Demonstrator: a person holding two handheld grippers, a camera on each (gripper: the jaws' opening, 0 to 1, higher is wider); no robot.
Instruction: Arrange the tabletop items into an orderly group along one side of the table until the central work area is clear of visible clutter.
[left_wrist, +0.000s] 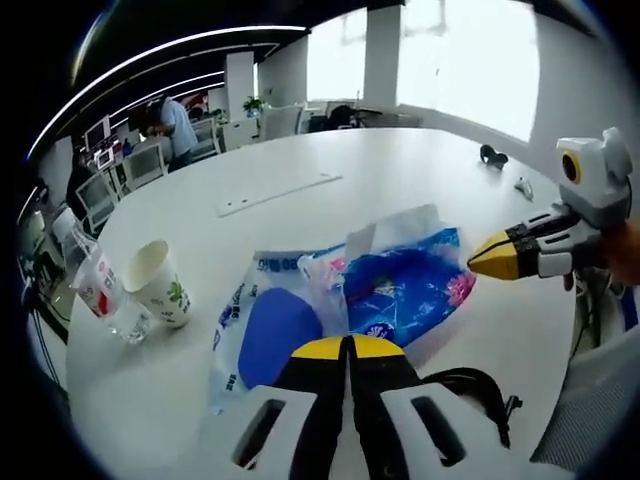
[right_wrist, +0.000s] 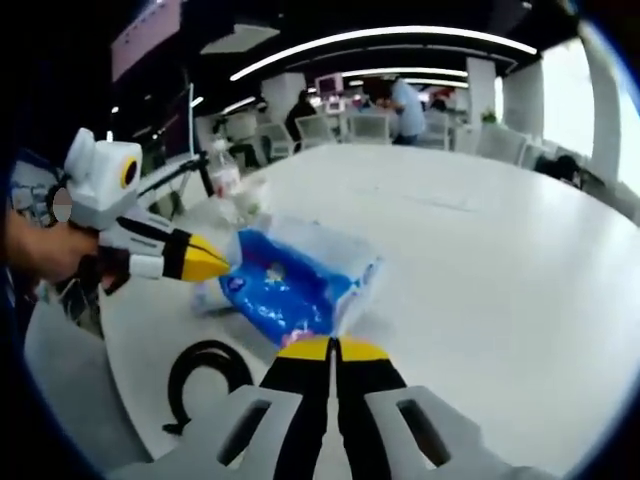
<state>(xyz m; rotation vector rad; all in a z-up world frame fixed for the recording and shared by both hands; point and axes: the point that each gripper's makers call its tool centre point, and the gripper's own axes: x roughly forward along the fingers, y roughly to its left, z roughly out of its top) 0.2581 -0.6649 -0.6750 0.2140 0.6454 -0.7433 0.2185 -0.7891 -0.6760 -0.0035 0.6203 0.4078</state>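
Two grippers closed and empty over the white table (left_wrist: 400, 170), tissue pack between them.
I see, largest first: the table, then the blue-and-white plastic tissue pack (left_wrist: 385, 290) lying flat near the edge, just ahead of my left gripper (left_wrist: 348, 347), jaws pressed together, holding nothing. My right gripper (right_wrist: 332, 348) is likewise fully closed and empty, tips just short of the pack (right_wrist: 295, 280). Paper cup (left_wrist: 158, 282) stands upright left of the pack, a clear plastic bottle (left_wrist: 98, 285) touching it or just beside; can't tell which. Black cable loop (right_wrist: 205, 375) lies beside the right gripper. Flat white strip (left_wrist: 280, 193) sits mid-table, well apart.
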